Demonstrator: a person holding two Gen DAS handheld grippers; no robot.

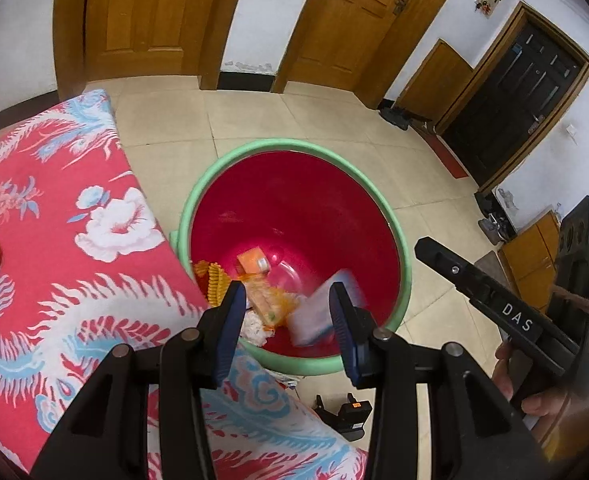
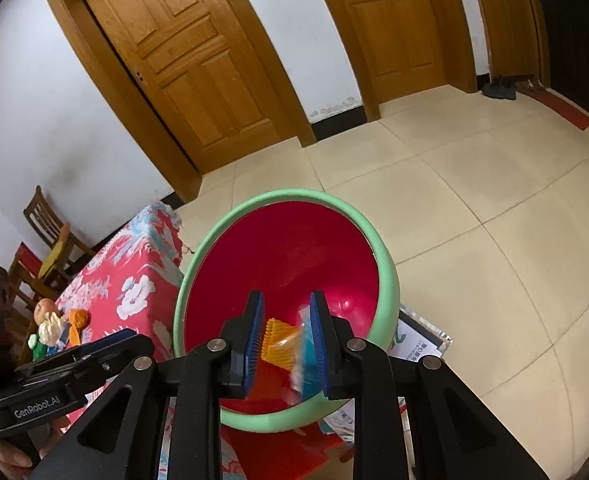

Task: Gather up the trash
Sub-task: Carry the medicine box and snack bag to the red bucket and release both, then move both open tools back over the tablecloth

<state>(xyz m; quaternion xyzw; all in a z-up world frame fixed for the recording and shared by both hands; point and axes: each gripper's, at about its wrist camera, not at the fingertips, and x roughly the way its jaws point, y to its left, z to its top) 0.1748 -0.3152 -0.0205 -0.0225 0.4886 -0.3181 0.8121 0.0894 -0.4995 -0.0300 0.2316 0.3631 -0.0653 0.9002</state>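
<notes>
Our left gripper (image 1: 284, 316) hangs over the red bucket (image 1: 294, 200) with the green rim, jaws wide apart, holding nothing. A blurred white-and-blue packet (image 1: 318, 312) shows between the fingers, inside the bucket; we cannot tell whether it is loose or landed. Orange wrappers (image 1: 254, 264) lie at the bottom. Our right gripper (image 2: 284, 344) is also parted and empty over the bucket (image 2: 294, 248). The bucket stands beside the red floral cloth (image 1: 74, 240).

Bright, even light; strong fisheye bending, dark corners, slight motion blur.
</notes>
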